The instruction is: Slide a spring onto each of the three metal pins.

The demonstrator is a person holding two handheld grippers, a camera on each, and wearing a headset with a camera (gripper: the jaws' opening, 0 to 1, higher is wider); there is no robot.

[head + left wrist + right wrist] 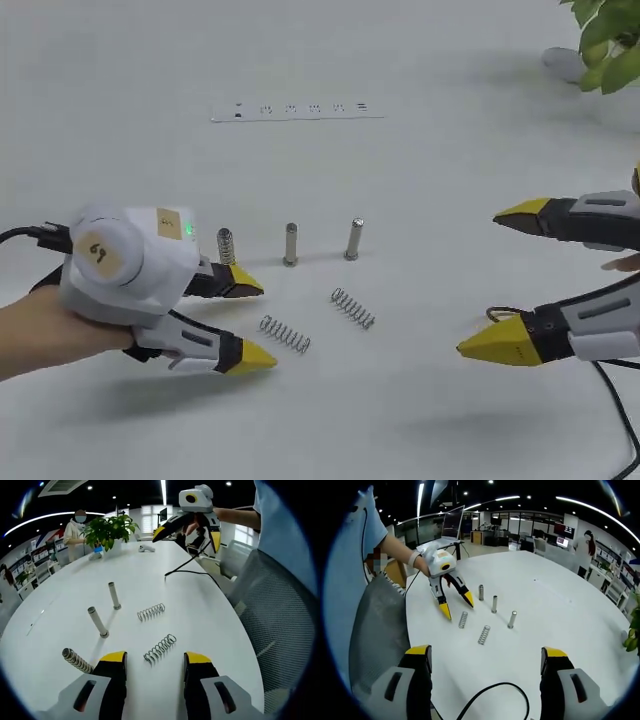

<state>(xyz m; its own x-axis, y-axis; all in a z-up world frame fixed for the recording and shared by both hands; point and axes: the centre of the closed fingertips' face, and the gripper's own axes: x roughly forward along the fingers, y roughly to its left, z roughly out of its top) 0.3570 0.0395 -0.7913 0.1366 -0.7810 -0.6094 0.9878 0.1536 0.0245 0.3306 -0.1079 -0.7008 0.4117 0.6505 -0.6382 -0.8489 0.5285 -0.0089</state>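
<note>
Left tool (255,322) is hovering low over the white desk (420,400), jaws spread and gripping nothing. It's lining up on the nearer loose spring (285,334), which is lying flat just ahead of the yellow tips. The second loose spring (352,308) is lying a little further along. Right tool (485,282) is hanging well off to the side, jaws gaping wide, empty too.

Behind the springs, standing upright in a row: the left pin (226,245) is already wearing a spring, while the middle pin (291,244) and the right pin (354,239) are standing bare. So one of three is looking done.

Now the danger, as I'm reading it: that spring is thin and round, so an off-centre pinch could be sending it rolling or squirting away across the smooth desk. Squeezing too hard could be kinking the coils. And the left tool's upper jaw is sitting close beside the dressed pin, so a careless swing could be toppling it.
</note>
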